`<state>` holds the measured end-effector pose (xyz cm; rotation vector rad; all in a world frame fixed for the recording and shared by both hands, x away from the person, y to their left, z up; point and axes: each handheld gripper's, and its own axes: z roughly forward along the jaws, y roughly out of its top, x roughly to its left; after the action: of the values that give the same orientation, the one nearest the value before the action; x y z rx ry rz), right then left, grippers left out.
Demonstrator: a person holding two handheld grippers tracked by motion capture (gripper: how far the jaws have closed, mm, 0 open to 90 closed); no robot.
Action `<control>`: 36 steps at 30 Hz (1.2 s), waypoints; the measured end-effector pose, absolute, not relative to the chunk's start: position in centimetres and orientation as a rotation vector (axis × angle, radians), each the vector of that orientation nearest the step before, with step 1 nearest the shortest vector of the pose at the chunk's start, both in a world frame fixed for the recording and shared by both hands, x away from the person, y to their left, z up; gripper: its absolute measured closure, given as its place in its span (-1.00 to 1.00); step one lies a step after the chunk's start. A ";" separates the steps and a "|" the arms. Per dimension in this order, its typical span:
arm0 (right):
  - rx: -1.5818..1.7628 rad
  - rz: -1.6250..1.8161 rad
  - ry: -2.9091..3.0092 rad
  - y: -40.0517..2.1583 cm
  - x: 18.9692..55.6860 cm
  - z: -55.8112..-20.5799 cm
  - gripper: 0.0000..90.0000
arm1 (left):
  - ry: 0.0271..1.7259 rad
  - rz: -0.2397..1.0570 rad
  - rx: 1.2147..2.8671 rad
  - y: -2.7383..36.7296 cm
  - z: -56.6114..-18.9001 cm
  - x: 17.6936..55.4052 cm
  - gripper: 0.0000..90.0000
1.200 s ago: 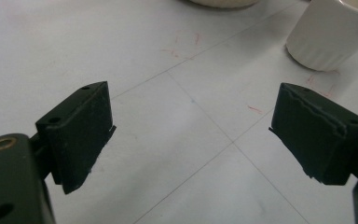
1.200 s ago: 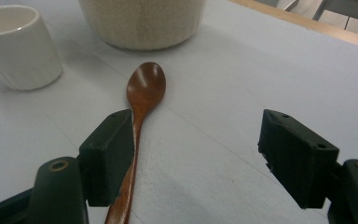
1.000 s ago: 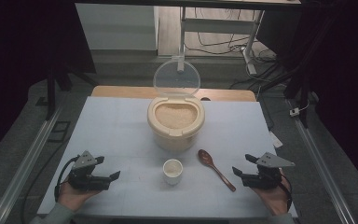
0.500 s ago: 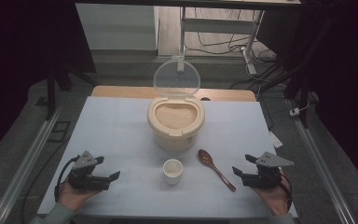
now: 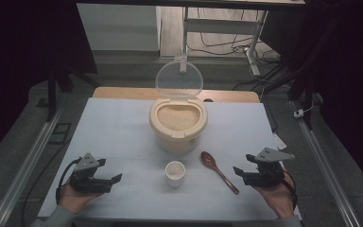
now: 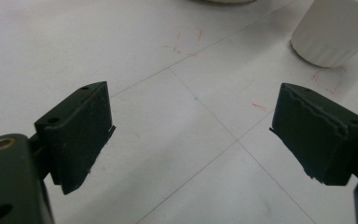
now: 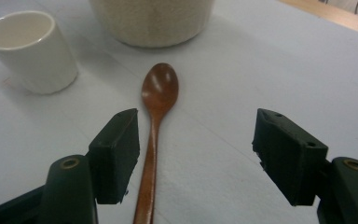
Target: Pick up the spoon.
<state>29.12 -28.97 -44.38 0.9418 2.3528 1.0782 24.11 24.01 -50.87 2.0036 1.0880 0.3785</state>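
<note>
Hovering over wooden spoon (image 7: 154, 121), R tongs (image 7: 196, 156) just closing slightly, nothing gripped; L tongs (image 6: 191, 135) wide open, empty

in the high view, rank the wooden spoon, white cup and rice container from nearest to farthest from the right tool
Measured from the right tool:
1. wooden spoon, lying just to its left, handle end closest.
2. white cup, further left, at the table's middle front.
3. rice container, behind the cup, lid open.
</note>
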 end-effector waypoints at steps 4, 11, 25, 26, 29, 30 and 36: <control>0.945 1.025 2.409 -27.7 29.5 -43.4 -0.30 | 1.084 0.377 2.010 23.9 -50.9 24.2 -0.74; 0.961 0.916 2.526 -25.3 30.4 -42.1 -0.30 | 1.083 0.370 2.016 23.8 -51.0 24.3 -0.74; 1.008 0.754 2.680 -23.1 31.5 -43.9 -0.27 | 1.076 0.364 2.036 23.5 -51.3 24.2 -0.74; 1.012 0.749 2.686 -23.0 31.4 -44.1 -0.26 | 1.077 0.364 2.038 23.5 -51.3 24.2 -0.74; 1.014 0.700 2.713 -22.9 31.6 -44.7 -0.24 | 1.079 0.357 2.048 23.3 -51.5 24.2 -0.74; 1.016 0.681 2.722 -22.8 31.7 -45.0 -0.23 | 1.078 0.355 2.052 23.2 -51.6 24.2 -0.74; 1.042 0.592 2.759 -22.8 32.0 -46.2 -0.17 | 1.075 0.357 2.060 23.2 -51.7 24.2 -0.74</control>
<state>32.00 -22.80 -46.15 1.0415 2.7588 0.5921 24.18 23.17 -51.69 2.0600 1.0746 0.3566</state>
